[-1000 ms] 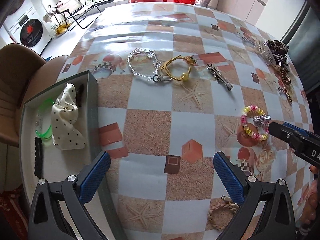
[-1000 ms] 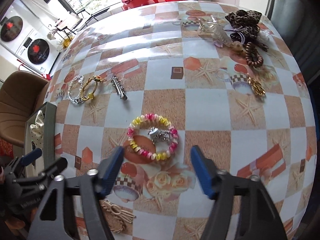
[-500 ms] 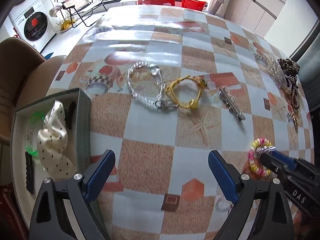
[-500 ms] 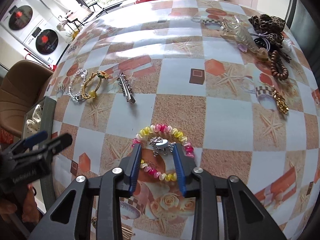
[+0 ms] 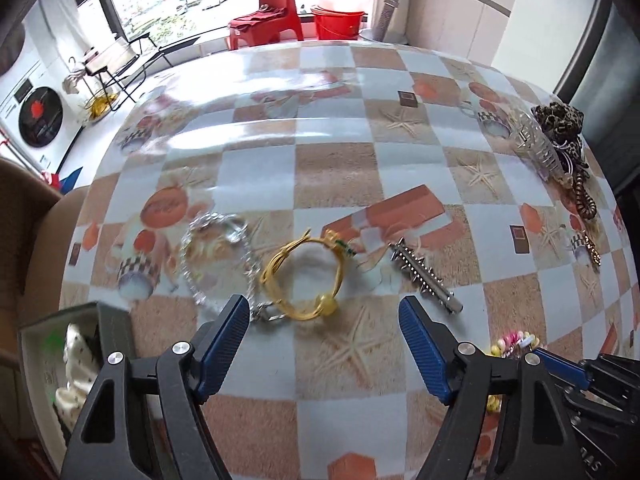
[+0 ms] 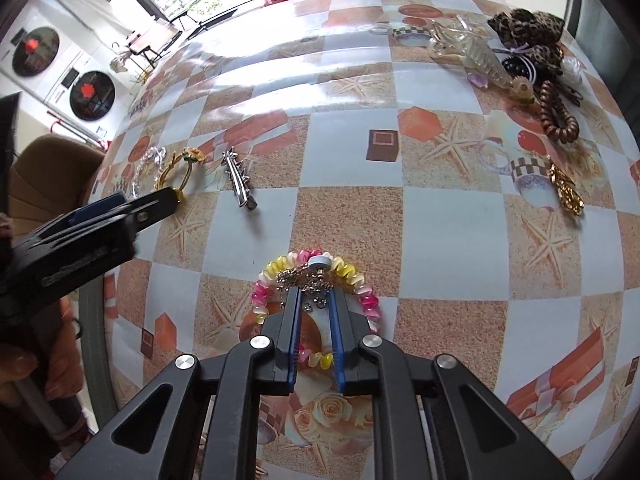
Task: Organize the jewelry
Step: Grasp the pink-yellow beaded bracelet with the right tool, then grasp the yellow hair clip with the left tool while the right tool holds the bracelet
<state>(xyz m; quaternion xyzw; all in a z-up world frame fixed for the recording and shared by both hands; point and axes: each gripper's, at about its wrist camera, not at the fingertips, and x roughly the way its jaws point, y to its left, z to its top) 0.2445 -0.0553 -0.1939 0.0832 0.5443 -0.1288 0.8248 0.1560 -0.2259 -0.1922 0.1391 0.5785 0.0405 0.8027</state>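
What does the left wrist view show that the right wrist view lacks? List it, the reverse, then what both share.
Left wrist only: the grey tray holding a white polka-dot cloth, and the open left gripper.
Right wrist only: the right gripper closed on a silver chain charm inside the pink-and-yellow bead bracelet.
Both: yellow cord bracelet, spiked silver hair clip, leopard-print scrunchie.

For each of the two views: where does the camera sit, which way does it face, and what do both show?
Left wrist: behind the left gripper, facing across the table at the yellow bracelet; jaws wide open, right gripper at lower right.
Right wrist: behind the right gripper, looking down at the bead bracelet; jaws nearly closed around its silver charm, left gripper at left.
Shared: yellow bracelet, silver clip, leopard scrunchie.
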